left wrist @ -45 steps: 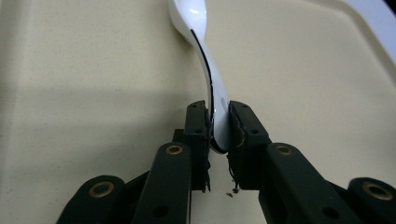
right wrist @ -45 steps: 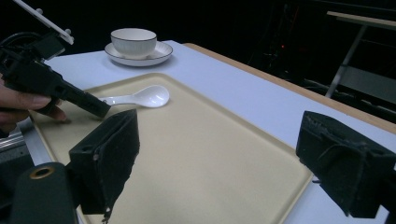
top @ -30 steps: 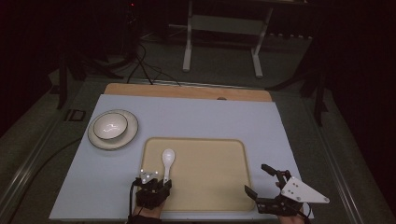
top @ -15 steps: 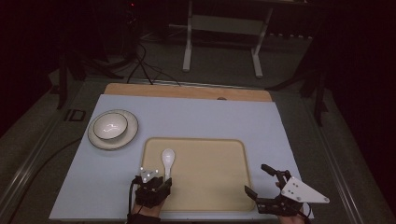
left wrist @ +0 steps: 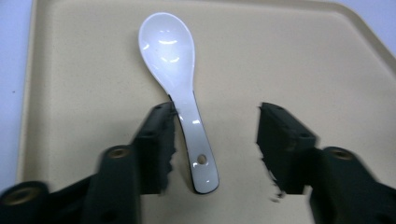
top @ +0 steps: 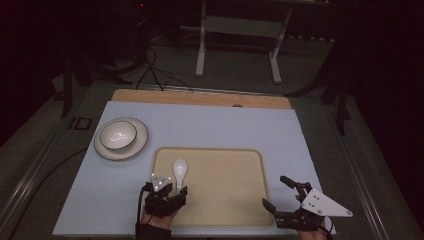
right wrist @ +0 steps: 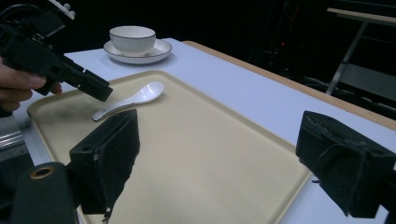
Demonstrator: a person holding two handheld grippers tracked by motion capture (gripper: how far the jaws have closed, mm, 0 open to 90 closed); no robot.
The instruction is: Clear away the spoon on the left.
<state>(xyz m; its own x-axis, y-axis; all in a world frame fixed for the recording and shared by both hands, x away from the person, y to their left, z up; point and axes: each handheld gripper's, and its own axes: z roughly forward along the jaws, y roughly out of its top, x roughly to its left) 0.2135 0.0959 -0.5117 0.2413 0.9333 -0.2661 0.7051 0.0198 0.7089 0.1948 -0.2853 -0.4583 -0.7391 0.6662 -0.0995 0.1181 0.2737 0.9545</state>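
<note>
A white ceramic spoon lies bowl-up on the beige tray, at its left side, handle toward me. My left gripper stands over the handle end and its jaws have just been opening. The handle lies between them: the left pad sits against the handle's side, the right pad is well clear of it. My right gripper hovers wide open at the tray's near right corner with nothing between its jaws.
A white bowl sits on a saucer on the pale blue table top, left of and behind the tray. A wooden strip runs along the table's far edge. Beyond it stand dark floor, cables and a metal frame.
The left gripper's jaws have spread apart around the spoon's handle. The spoon stays where it was on the tray, and the right gripper has not moved.
</note>
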